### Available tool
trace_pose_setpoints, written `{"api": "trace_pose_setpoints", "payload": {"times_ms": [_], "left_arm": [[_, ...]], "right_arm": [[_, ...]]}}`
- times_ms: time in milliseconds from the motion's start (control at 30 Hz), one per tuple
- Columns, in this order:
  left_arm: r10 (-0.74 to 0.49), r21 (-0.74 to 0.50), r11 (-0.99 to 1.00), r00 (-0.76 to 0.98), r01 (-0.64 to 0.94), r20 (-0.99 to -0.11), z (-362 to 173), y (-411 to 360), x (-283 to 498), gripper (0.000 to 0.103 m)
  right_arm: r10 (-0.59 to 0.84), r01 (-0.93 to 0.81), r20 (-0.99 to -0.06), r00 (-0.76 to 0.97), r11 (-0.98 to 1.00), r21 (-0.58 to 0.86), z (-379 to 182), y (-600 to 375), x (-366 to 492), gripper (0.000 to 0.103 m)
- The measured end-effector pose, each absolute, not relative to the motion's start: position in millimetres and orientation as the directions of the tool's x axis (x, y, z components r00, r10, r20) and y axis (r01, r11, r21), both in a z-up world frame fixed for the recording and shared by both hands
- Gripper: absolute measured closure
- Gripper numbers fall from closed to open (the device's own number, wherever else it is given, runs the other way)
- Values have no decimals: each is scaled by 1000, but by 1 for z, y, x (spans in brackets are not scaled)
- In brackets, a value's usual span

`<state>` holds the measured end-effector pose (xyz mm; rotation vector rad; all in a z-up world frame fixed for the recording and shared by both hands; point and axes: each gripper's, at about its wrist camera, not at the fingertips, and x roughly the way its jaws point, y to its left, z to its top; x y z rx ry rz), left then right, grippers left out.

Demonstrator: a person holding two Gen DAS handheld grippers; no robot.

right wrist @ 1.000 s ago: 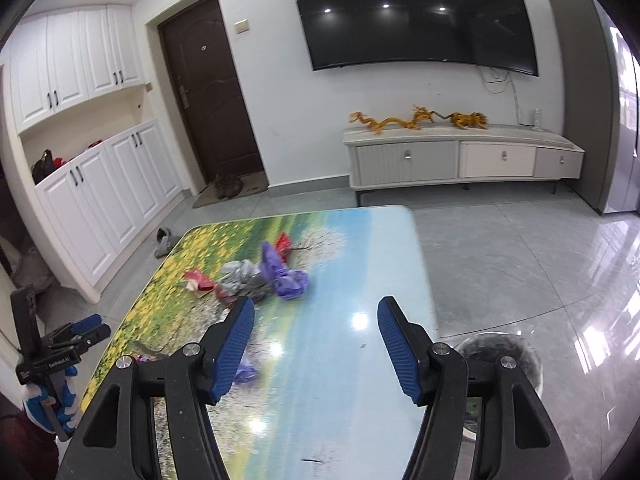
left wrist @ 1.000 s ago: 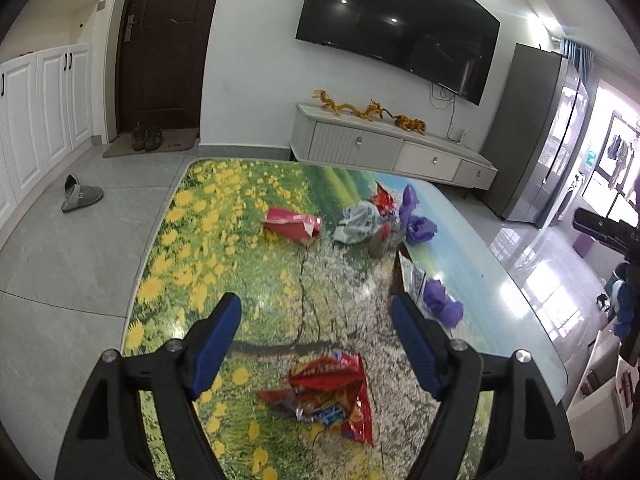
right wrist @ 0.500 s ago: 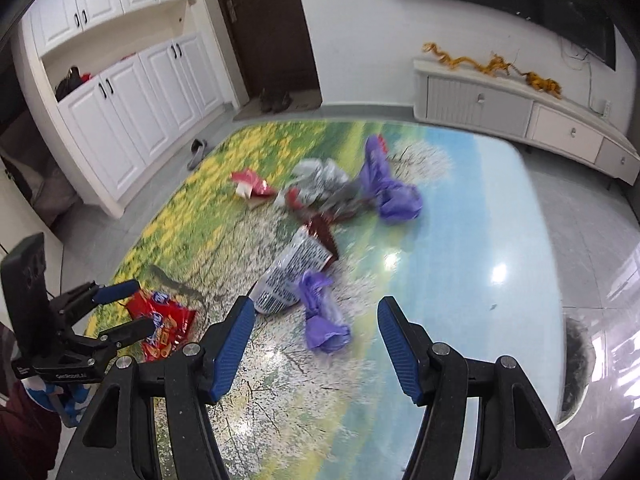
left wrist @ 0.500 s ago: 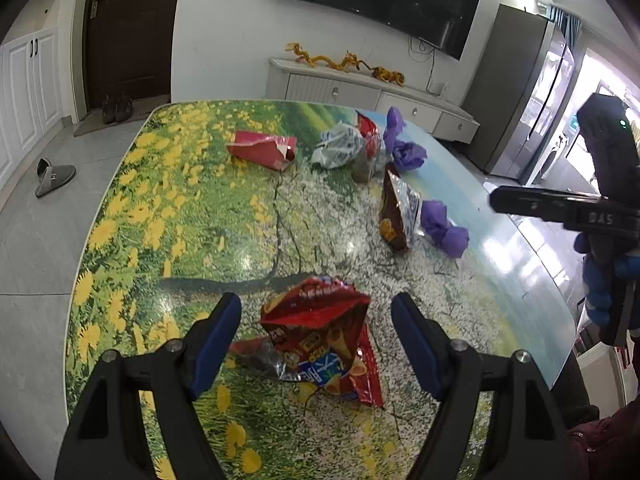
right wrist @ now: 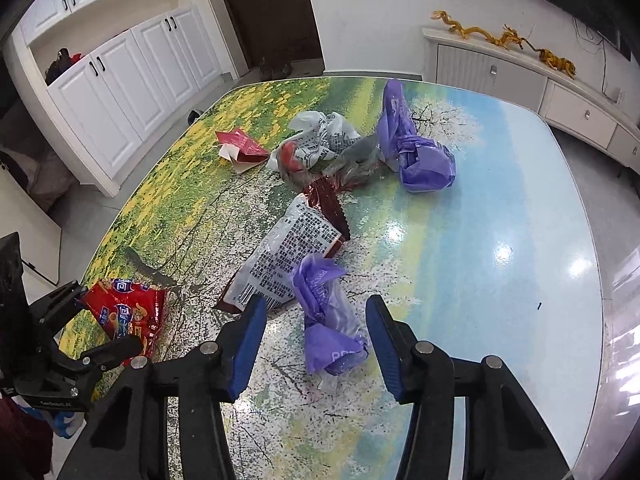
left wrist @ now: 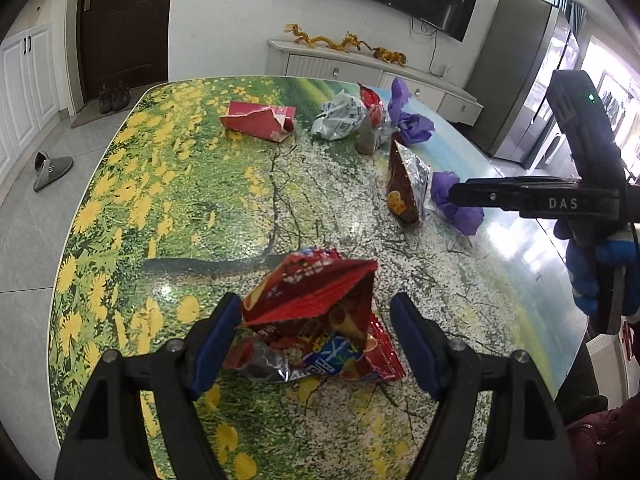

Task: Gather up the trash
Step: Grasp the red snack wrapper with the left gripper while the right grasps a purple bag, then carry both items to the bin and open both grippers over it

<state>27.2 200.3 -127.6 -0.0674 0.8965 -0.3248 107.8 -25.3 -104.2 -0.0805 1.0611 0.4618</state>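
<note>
My left gripper [left wrist: 316,340] is open around a crumpled red snack bag [left wrist: 316,320] on the flower-print table [left wrist: 160,208]; the left finger [left wrist: 216,336] touches or nearly touches the bag. The bag also shows in the right wrist view [right wrist: 128,312]. My right gripper [right wrist: 316,344] is open, with a crumpled purple wrapper [right wrist: 328,320] between its fingers. A dark red foil packet [right wrist: 288,252] lies just beyond. More trash sits farther off: a purple bag [right wrist: 412,152], a white plastic bag [right wrist: 320,140], a torn red carton [right wrist: 240,148].
The table's right edge [right wrist: 592,280] drops to a glossy tile floor. A white TV cabinet [left wrist: 360,68] with gold dragons stands by the far wall. White cupboards [right wrist: 132,80], a dark door [left wrist: 124,24] and a grey slipper [left wrist: 48,164] are to the left.
Both grippers have moved down and forward towards the table. The red snack bag now sits between the left fingers, and the purple wrapper between the right fingers. Both stayed open.
</note>
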Motion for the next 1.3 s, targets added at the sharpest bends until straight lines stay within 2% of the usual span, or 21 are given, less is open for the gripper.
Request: {"api": "trace_pose_setpoints", "payload": {"times_ms": [67,200,300,367,567,767,1100,1300], "left_arm": [[-298,-185,951,570,249,-766,-130,198,30,40],[-277,-172,958,578,231,-768,-130,198,33,53],[-286,-203,957,583,205,-760,-129,204,36,63],[-289,-216,957,593,193,-751,-125,206,37,70],[-265,-210,964,631,162,-729,-115,207,40,75],[-255,-226,965,653,130,-713,-105,208,46,79],[-252,-226,965,704,132,-664,-66,187,64,80],[-245,-182,969,711,166,-659,-51,149,77,80]], "right_arm": [[331,-410,-858,394,898,158,-106,-24,109,55],[331,-424,-866,376,892,157,-112,-22,109,57],[327,-433,-870,369,889,150,-116,-23,107,67],[339,-443,-867,366,883,159,-115,-24,105,70],[357,-473,-853,380,868,152,-107,-23,100,74],[426,-420,-789,442,876,237,-80,-53,108,74],[472,-402,-695,542,872,279,-43,-88,105,74],[462,-366,-652,601,885,288,-28,-126,101,74]]}}
